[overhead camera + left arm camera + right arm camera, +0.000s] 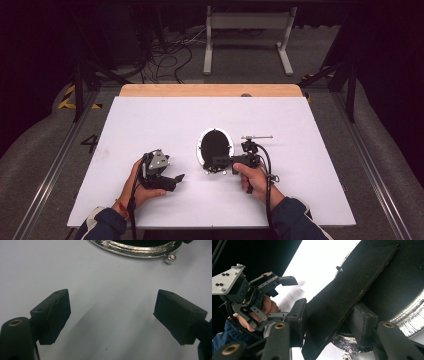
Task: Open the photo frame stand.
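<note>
An oval black object with a shiny silver rim (215, 145) lies in the middle of the white board (150, 120). My right gripper (216, 162) is at its near edge. In the right gripper view, that gripper (329, 320) has a jaw on each side of a flat black panel (362, 285) of the object, and both pads touch it. The silver rim (407, 312) curves below. My left gripper (175, 180) rests on the board to the left, apart from the object. Its jaws (112, 312) stand wide with nothing between them. The rim (135, 248) and a small silver foot (170, 258) lie ahead.
A thin metal rod (256, 137) lies on the board just right of the oval object. The wooden table edge (210, 90) runs behind the board. Cables and a white frame (247, 40) are on the floor beyond. Dark rails flank both sides.
</note>
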Available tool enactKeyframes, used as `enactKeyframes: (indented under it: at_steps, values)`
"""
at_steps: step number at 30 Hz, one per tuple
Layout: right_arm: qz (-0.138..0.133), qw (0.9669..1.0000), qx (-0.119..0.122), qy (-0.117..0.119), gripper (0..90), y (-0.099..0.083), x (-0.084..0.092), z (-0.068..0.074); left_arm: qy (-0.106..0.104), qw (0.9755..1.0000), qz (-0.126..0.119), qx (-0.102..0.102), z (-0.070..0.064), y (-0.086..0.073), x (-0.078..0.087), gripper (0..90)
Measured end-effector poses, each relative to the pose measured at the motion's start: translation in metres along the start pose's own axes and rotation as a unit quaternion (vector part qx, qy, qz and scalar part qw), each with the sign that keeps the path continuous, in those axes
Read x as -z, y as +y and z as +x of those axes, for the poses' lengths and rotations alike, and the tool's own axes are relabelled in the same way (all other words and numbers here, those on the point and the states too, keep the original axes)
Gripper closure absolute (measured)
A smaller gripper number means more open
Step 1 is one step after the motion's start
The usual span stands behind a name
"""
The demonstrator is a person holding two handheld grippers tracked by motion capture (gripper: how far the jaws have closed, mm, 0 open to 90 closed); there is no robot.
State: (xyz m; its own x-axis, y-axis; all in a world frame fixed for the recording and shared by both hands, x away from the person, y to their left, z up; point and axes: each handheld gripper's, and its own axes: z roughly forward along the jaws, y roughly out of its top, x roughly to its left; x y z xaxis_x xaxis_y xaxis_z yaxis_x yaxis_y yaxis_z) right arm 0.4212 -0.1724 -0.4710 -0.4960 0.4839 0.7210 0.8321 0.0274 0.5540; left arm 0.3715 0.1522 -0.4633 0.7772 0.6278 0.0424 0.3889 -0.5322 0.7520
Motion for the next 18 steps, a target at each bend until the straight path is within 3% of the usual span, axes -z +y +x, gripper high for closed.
enactKeyframes:
  at_steps: [5, 12, 15, 18]
  values:
    - [-0.004, 1.0000, 0.000, 0.003, 58.7, -0.001, 0.001, -0.002, -0.010, 0.9997, -0.013, 0.016, 0.007, 0.008, -0.005, 14.4]
    - [0.004, 0.9994, 0.032, 0.014, 63.8, 0.000, 0.003, -0.001, -0.034, 0.9975, -0.034, 0.051, 0.022, 0.023, -0.015, 16.3]
    - [0.008, 0.9979, 0.061, 0.019, 65.8, -0.001, 0.005, 0.002, -0.051, 0.9964, -0.047, 0.048, 0.025, 0.030, -0.019, 18.0]
    - [0.007, 0.9948, 0.101, 0.015, 66.0, -0.001, 0.005, 0.005, -0.071, 0.9962, -0.043, 0.026, 0.026, 0.041, -0.030, 20.2]
